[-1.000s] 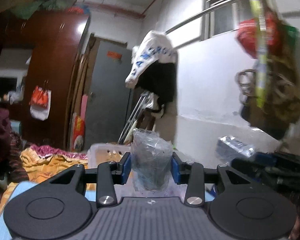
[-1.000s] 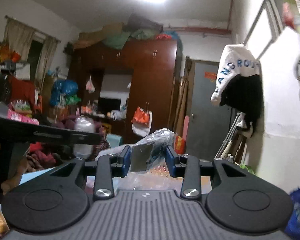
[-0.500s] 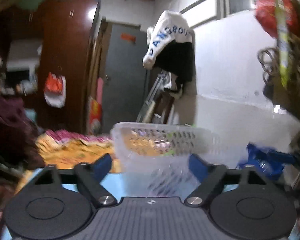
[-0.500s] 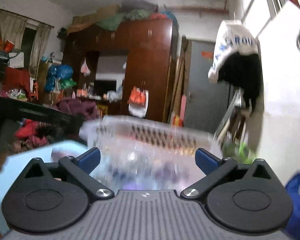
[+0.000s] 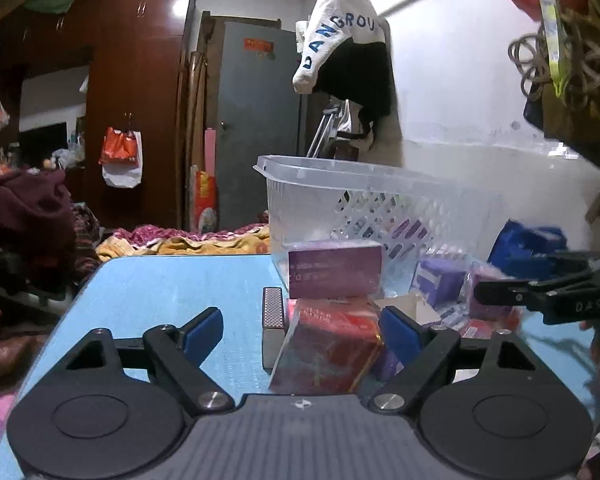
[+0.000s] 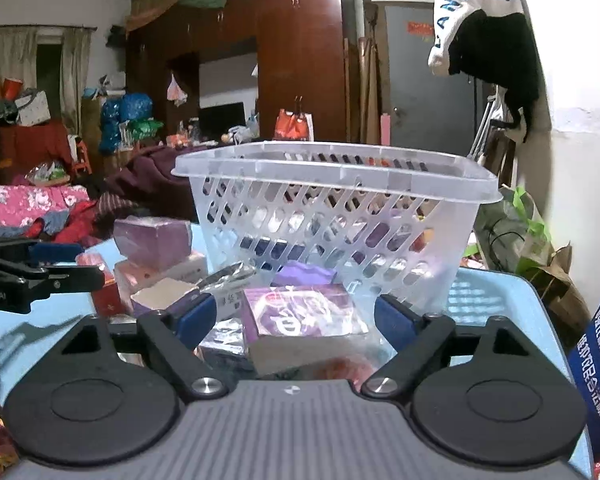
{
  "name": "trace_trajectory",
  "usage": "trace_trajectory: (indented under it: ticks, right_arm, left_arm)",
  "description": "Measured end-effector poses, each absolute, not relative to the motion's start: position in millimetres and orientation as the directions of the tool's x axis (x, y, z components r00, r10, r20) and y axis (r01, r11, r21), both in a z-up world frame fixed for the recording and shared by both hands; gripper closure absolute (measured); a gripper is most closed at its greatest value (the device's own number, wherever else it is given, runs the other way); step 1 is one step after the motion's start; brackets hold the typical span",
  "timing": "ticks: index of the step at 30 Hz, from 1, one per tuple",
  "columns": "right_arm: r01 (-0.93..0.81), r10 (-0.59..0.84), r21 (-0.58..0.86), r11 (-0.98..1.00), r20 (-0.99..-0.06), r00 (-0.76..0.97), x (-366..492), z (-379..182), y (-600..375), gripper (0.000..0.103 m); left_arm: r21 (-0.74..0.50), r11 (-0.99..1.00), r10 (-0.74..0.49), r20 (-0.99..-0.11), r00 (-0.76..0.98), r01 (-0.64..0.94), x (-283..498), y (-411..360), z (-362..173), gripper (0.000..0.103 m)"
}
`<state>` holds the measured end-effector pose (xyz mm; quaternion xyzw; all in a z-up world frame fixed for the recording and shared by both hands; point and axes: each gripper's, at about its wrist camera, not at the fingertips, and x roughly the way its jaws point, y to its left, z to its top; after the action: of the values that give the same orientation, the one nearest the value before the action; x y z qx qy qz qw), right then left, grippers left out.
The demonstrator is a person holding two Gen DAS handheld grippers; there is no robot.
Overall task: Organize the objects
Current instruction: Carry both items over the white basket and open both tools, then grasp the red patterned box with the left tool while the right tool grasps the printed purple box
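A clear plastic basket (image 5: 380, 196) (image 6: 332, 200) stands at the back of the blue table (image 5: 160, 292). Small boxes lie piled in front of it. My left gripper (image 5: 302, 330) is open and empty; a red box (image 5: 328, 352) lies between its fingers, with a purple box (image 5: 334, 268) behind it and a grey block (image 5: 272, 320) beside it. My right gripper (image 6: 296, 316) is open and empty, with a purple box (image 6: 300, 312) between its fingers. Several items show through the basket wall.
The other gripper shows at the right edge of the left wrist view (image 5: 548, 292) and at the left edge of the right wrist view (image 6: 28, 276). A blue package (image 6: 596, 356) stands at the table's right. Bedding and clothes (image 5: 28, 224) lie beyond the table's left side.
Both grippers held plastic-wrapped items a second ago, opened and let them go, then came down low over the table near the boxes.
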<state>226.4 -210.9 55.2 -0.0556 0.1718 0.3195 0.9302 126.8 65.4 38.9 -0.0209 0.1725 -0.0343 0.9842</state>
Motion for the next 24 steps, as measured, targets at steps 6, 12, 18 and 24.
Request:
trace_trajectory:
  ticks: [6, 12, 18, 24]
  right_arm:
    - [-0.597, 0.552, 0.003, 0.802, -0.388, 0.738, 234.4, 45.5, -208.7, 0.029]
    - [-0.612, 0.559, -0.012, 0.791, -0.395, 0.73, 231.2, 43.4, -207.5, 0.03]
    - [-0.608, 0.557, -0.006, 0.794, -0.392, 0.732, 232.6, 44.7, -209.2, 0.03]
    - [-0.609, 0.561, -0.004, 0.793, -0.385, 0.733, 231.1, 44.7, -208.7, 0.031]
  left_arm:
    - [0.028, 0.993, -0.095, -0.354, 0.93, 0.113, 123.2, 49.9, 34.1, 0.014]
    - [0.105, 0.988, -0.067, -0.389, 0.919, 0.117, 126.1, 39.5, 31.1, 0.014]
    - [0.117, 0.985, -0.065, -0.437, 0.897, 0.129, 131.0, 37.3, 30.9, 0.015]
    - [0.086, 0.988, -0.072, -0.477, 0.876, 0.128, 132.5, 41.7, 21.6, 0.028]
